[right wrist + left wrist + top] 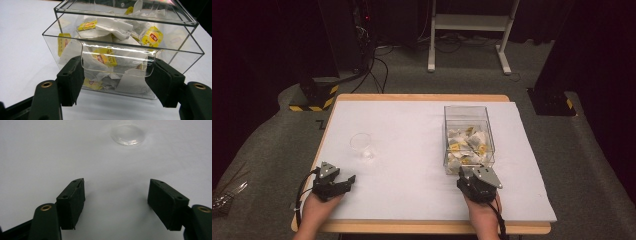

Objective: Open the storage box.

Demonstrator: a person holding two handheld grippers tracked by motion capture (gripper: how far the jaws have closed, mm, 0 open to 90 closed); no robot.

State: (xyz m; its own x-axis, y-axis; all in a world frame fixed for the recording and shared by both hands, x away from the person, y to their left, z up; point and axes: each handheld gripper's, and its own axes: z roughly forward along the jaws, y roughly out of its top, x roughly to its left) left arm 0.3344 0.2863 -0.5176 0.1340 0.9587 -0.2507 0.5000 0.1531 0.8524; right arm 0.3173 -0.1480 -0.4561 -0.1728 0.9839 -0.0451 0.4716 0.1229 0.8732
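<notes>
Tea bags (110, 37) fill a clear plastic box (469, 116) that stands on the right half of the counter (412, 190), close to the right gripper (468, 176). Their yellow paper tags carry a red logo that seems to read Lipton, though the lettering is too small and creased to be sure; no other writing can be read. In the right gripper view the box has a curved cut-out opening (117, 60) in its near wall, through which the white bags and yellow tags show.

A white sheet covers the counter, with a wooden edge showing along the front and back. A small clear cup (361, 142) stands on the left half, well apart from the box. Around the counter lies grey carpet; behind it stand a white frame on legs (469, 22), black stands with yellow and black striped bases (314, 97) and loose cables on the floor.

The right gripper sits just in front of the box, jaws spread wide to either side of the cut-out, gripping nothing. The left gripper (343, 183) rests near the front left edge, jaws also wide apart and holding nothing, with the cup (128, 133) ahead of it
</notes>
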